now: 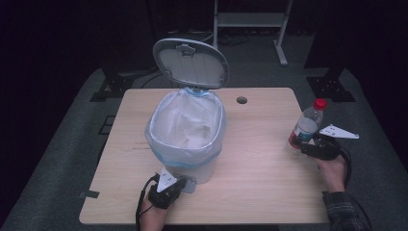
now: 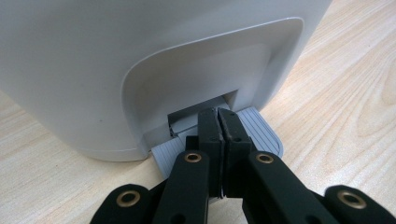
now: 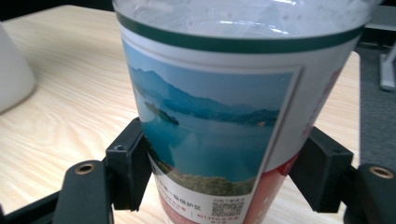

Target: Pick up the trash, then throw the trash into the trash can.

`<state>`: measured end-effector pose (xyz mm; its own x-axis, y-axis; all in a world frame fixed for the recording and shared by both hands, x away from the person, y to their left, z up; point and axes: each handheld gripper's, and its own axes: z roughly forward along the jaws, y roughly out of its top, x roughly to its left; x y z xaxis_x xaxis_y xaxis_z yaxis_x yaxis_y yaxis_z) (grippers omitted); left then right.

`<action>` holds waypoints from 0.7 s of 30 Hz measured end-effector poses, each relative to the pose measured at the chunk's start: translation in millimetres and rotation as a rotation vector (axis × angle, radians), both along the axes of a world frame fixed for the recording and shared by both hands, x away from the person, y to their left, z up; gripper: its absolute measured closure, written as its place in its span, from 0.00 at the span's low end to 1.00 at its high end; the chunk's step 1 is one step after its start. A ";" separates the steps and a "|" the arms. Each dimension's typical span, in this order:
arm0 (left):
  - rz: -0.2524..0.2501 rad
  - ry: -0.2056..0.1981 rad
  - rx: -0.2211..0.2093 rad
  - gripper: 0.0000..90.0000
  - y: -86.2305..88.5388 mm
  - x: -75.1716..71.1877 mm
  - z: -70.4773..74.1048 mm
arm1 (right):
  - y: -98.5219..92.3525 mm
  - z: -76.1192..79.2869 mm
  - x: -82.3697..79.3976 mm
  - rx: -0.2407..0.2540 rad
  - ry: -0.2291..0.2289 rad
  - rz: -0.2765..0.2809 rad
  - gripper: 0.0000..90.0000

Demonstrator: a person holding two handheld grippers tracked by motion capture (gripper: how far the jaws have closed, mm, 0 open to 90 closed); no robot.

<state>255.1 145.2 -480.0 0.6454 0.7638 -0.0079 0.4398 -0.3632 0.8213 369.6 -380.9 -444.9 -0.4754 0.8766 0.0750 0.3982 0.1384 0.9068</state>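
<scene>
The high view looks forward and down from above the person's side onto the whole light wooden desk [image 1: 260, 159]. The left gripper view sits low and very near the white plastic pedal bin [image 2: 140, 56], facing its grey ribbed foot pedal [image 2: 261, 133]. The right gripper view looks across the desk, pressed close against a clear plastic bottle with a lake-picture label [image 3: 210, 126]; the high view also takes in bin [image 1: 185, 139] and bottle [image 1: 305, 126].

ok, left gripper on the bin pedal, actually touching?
Touching. The left gripper view shows the left gripper with jaws closed, their tips pressed onto the grey ribbed pedal at the foot of the white pedal bin, no gap visible.
</scene>
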 end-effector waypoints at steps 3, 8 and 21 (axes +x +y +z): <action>0.000 0.000 0.001 0.99 -0.1 -0.1 0.0 | 0.5 3.4 -1.3 0.013 -0.002 0.019 0.32; 0.000 0.000 0.001 0.99 -0.1 -0.1 0.0 | 2.2 8.3 -3.7 0.031 0.006 0.041 0.32; 0.000 0.001 -0.002 0.99 0.1 0.2 -0.1 | 8.8 29.2 -13.6 0.066 -0.016 0.103 0.32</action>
<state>255.3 145.3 -480.1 0.6455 0.7637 -0.0101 0.4402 -0.3613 0.8220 356.0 -372.1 -415.6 -0.5646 0.8162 0.1228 0.3701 0.1173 0.9216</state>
